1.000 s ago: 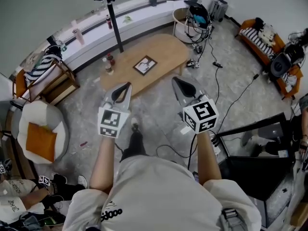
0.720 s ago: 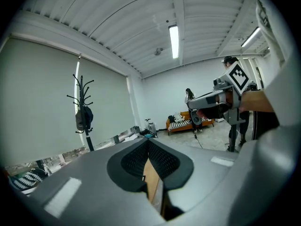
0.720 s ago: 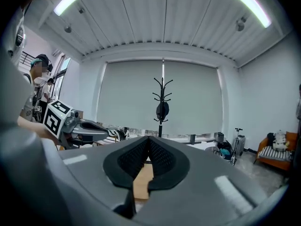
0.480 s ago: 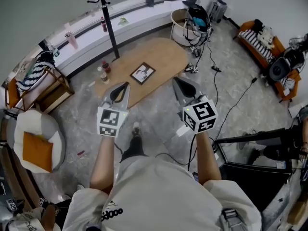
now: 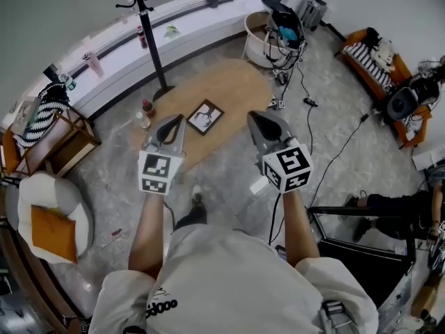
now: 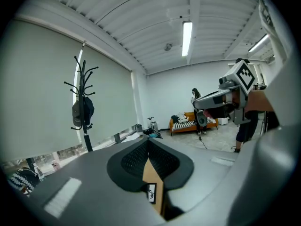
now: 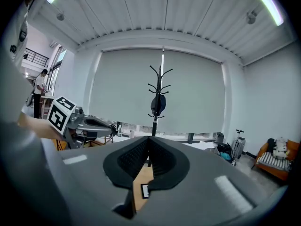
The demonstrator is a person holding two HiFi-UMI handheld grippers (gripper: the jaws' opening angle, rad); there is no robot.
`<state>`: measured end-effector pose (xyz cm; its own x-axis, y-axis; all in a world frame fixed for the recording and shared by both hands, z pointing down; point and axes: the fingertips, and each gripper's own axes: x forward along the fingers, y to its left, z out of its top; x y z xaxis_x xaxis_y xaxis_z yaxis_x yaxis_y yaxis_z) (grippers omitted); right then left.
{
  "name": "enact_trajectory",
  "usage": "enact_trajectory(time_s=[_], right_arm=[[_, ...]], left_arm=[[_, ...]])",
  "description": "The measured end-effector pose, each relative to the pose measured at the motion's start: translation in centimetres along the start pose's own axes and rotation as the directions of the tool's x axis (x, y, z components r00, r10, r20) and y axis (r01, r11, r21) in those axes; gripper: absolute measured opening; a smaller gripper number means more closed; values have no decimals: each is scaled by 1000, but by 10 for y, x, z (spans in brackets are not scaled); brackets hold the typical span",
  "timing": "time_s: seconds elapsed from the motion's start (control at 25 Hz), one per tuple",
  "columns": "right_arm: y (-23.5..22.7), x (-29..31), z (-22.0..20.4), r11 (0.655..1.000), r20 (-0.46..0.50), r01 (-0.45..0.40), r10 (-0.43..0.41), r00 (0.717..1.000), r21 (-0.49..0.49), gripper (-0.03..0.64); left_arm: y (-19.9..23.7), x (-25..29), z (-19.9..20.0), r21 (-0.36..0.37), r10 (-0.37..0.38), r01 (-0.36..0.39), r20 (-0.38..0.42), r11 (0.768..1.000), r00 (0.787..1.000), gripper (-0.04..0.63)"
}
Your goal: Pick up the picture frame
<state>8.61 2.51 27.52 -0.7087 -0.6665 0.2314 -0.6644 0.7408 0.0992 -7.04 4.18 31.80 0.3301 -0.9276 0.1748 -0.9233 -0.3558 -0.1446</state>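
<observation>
The frame point(image 5: 205, 117) lies flat about the middle of the oval wooden table point(image 5: 236, 82), a dark rim round a pale picture. It is clear of both grippers.

The person stands short of the table's near edge, with a gripper in each hand held out side by side. The left gripper point(image 5: 174, 120) has its jaws closed, pad against pad, with nothing between them. The right gripper point(image 5: 252, 115) is closed and empty as well. Both point nearly level toward the table. In the head view the frame shows between their tips and a little beyond them. Each gripper view shows a strip of the table and part of the frame through the gap under its closed jaws.

Two bottles point(image 5: 144, 113) stand at the table's left end. A coat stand point(image 5: 153, 47) rises from the floor just past the table's far left edge, with a dark item hung near its top. An orange sofa point(image 5: 375, 58) stands far off at the right, and cables trail over the floor by the table's right end.
</observation>
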Motion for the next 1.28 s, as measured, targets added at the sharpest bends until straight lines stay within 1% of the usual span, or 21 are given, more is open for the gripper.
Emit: enact_trajectory(time_s=[0.24,0.44,0.6,0.8,1.04,1.28], right_arm=[[-17,41,7,1000,-4,26,-25,1000,16,3],[-34,76,2,996,-26,76,-75,997,51,5],[-46,101,-11,992,-68,110,-106,992,61,5],[-55,135,-29,988,-130,123,-111,985,92,5],[-71,167,-45,977,-186,171,-146,972,124,5],[-89,189,-75,966,-243,195,-150,958,172,5]], left_arm=[[32,31,-5,-5,-20,19,-16,1000,1000,11],[57,61,-18,-21,-43,42,-36,999,998,11],[76,83,-31,-27,-60,58,-54,998,997,11],[97,111,-49,-38,-88,85,-84,996,993,11],[121,143,-73,-67,-133,125,-122,990,984,11],[130,174,-98,-73,-167,156,-181,985,969,11]])
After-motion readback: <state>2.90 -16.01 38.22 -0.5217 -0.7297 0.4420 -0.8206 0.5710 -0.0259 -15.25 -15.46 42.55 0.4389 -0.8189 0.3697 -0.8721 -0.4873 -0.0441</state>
